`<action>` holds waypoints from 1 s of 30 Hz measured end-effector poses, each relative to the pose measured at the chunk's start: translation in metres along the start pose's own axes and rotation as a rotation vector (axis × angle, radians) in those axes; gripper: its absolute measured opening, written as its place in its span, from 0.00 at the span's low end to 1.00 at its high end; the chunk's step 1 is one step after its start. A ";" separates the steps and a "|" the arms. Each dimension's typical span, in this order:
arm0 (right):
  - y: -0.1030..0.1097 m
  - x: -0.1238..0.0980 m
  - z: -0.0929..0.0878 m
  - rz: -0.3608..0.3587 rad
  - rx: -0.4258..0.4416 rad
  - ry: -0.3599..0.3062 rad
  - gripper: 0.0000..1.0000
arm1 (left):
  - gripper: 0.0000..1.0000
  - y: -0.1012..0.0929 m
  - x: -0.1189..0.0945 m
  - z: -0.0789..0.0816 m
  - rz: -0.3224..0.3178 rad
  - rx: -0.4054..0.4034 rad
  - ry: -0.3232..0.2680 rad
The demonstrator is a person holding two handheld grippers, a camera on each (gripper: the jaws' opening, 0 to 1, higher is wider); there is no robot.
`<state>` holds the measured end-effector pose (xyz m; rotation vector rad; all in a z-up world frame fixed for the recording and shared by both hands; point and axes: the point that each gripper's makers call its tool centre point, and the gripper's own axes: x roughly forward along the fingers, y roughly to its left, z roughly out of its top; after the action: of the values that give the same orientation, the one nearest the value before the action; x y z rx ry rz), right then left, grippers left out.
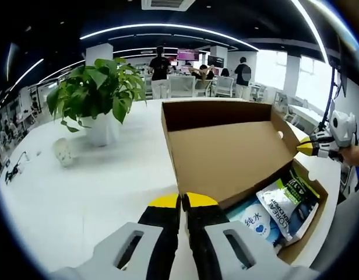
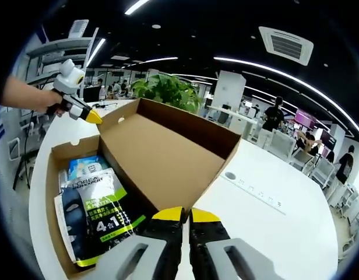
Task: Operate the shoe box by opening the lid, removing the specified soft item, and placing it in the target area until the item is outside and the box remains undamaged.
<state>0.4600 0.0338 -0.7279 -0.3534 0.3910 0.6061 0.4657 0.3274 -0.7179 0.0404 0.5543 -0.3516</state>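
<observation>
In the left gripper view, the left gripper [image 1: 184,201] is seen with its yellow-tipped jaws pressed together, nothing held, at the raised lid's edge. In the right gripper view, the right gripper [image 2: 181,214] is likewise closed and empty. The brown cardboard shoe box [image 2: 57,157] is opened on the white table [image 1: 80,192], and soft printed packets [image 2: 98,210] are kept inside. Beyond, a green potted plant [image 1: 98,93] is seen.

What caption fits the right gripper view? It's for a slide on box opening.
Right gripper and left gripper pinch the raised lid of the shoe box, exposing packets inside.
</observation>
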 end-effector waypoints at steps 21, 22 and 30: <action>-0.008 0.011 -0.002 0.016 0.039 0.021 0.00 | 0.01 0.007 0.012 0.000 0.021 -0.006 0.031; -0.008 0.012 -0.002 0.016 0.042 0.023 0.00 | 0.01 0.008 0.012 0.000 0.022 -0.012 0.031; -0.010 0.015 -0.003 0.019 0.057 0.030 0.00 | 0.01 0.011 0.019 0.000 0.027 -0.031 0.033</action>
<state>0.4769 0.0320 -0.7358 -0.3046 0.4397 0.6075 0.4842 0.3318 -0.7287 0.0240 0.5911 -0.3170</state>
